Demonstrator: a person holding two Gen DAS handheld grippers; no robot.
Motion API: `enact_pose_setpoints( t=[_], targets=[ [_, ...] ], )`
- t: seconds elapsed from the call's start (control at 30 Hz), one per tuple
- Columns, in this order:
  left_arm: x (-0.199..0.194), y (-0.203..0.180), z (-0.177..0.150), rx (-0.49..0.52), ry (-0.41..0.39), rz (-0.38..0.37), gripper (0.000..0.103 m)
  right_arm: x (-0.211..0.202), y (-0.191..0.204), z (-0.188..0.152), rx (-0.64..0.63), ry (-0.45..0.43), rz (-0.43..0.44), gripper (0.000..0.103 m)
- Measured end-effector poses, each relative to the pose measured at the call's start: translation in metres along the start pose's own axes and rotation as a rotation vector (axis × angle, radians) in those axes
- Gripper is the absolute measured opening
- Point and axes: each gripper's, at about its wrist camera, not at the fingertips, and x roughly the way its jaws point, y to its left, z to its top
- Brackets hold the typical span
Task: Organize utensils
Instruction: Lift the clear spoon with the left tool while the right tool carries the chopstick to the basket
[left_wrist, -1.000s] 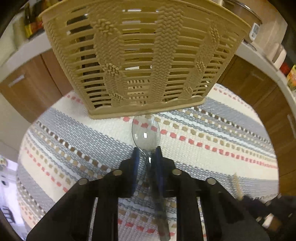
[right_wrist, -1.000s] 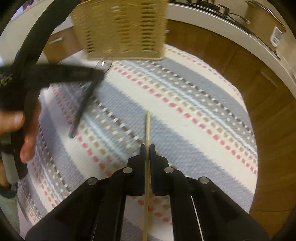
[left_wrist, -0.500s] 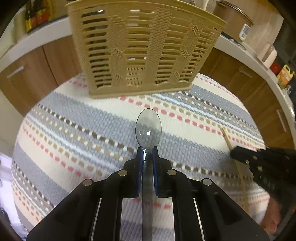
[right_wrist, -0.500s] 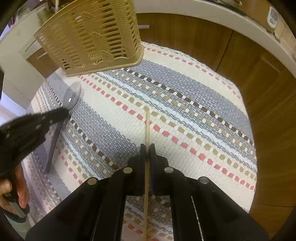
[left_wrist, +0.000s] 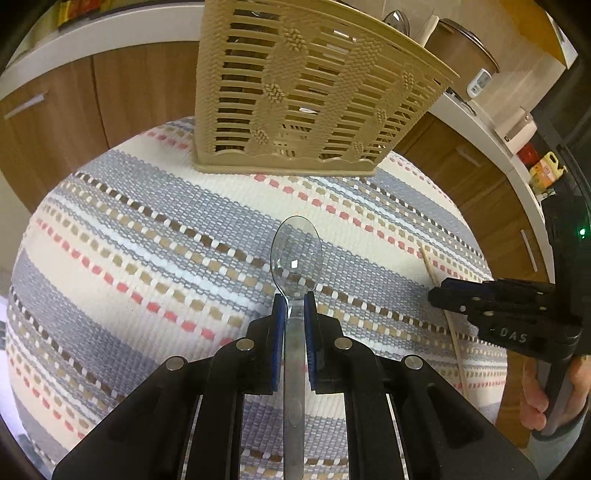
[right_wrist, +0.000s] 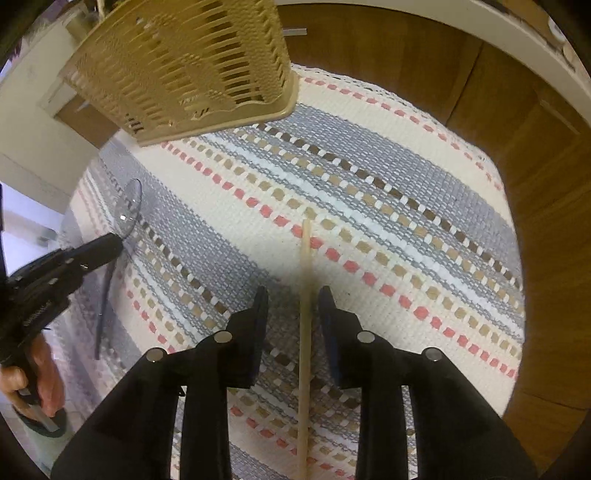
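Your left gripper (left_wrist: 294, 308) is clamped on the clear spoon (left_wrist: 296, 253), bowl toward the basket (left_wrist: 310, 92). Your right gripper (right_wrist: 293, 306) is spread wide, the chopstick (right_wrist: 304, 314) lying loose between its fingers on the mat (right_wrist: 388, 192).

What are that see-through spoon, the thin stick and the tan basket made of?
Spoon: probably clear plastic; the mat's stripes show through its glossy bowl.
Stick: looks like pale wood or bamboo, matte and uniform, likely a chopstick.
Basket: seemingly molded plastic; its woven pattern and slats look too regular and smooth for real wicker.
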Motion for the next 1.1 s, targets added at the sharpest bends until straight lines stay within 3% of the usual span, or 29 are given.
enact_pose_setpoints(
  t=[0.07,0.13,0.3,0.47,0.73,0.97,1.1],
  targets=[
    [0.001,0.001,-0.001,-0.001,-0.006,-0.011,0.008,0.001,0.012,-0.002,-0.040,-0.002,-0.059,0.024],
    [-0.008,0.007,-0.004,-0.003,-0.010,-0.022,0.009,0.002,0.022,-0.004,-0.084,-0.013,-0.099,0.004],
    [-0.020,0.009,-0.003,-0.013,-0.049,-0.045,0.009,-0.002,0.030,-0.007,-0.098,-0.030,-0.041,0.004],
    [-0.051,0.012,0.001,-0.023,-0.144,-0.080,0.009,-0.037,0.031,-0.009,-0.110,-0.149,0.024,0.004],
    [-0.132,0.008,0.020,-0.016,-0.414,-0.151,0.008,-0.118,0.025,0.008,-0.101,-0.441,0.148,0.004],
    [-0.185,-0.006,0.054,0.005,-0.675,-0.148,0.008,-0.158,0.018,0.042,-0.066,-0.658,0.137,0.004],
    [-0.191,-0.004,0.073,-0.005,-0.799,-0.171,0.008,-0.171,0.019,0.064,-0.045,-0.779,0.110,0.004]
  ],
)
